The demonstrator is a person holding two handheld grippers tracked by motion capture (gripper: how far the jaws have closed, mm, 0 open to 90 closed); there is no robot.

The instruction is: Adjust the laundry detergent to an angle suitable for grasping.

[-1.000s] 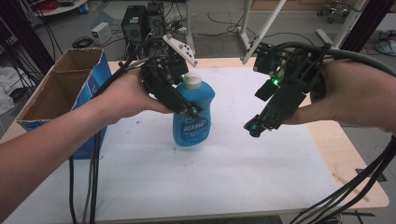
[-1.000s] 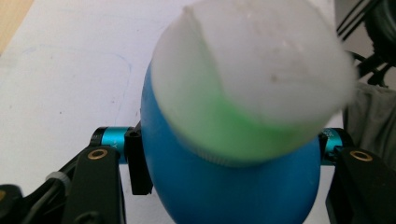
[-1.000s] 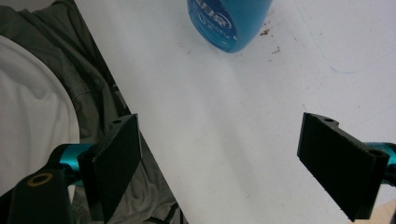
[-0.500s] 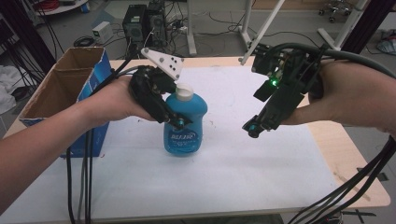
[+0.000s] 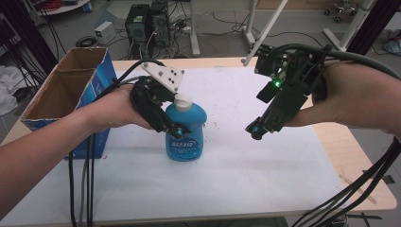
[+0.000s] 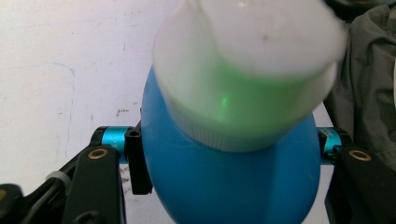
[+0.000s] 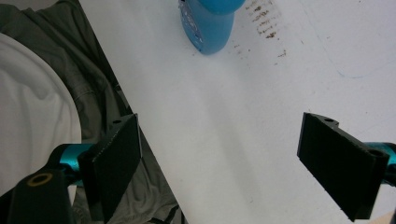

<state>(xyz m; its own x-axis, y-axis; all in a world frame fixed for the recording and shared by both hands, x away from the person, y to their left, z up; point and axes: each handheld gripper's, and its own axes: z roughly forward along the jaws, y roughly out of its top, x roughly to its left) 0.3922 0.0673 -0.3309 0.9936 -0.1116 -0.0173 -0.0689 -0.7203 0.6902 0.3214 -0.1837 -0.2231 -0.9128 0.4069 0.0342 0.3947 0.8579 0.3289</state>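
Your left hand-held gripper (image 5: 176, 128) clamps the upright bottle (image 5: 185, 137) on the bench (image 5: 246, 165); your right hand-held gripper (image 5: 255, 130), jaws wide, waits beside it.

Blue bottle (image 5: 186, 131) lowered onto table (image 5: 265, 161), now upright

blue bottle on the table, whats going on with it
A person is working at a white-topped table with a hand-held gripper in each hand. The left gripper is clamped on the upper body of the blue bottle, just under its white cap; the bottle is upright, with its base at the tabletop. The right gripper hangs to the bottle's right with its jaws wide apart and nothing between them. An open cardboard box stands at the table's left edge.
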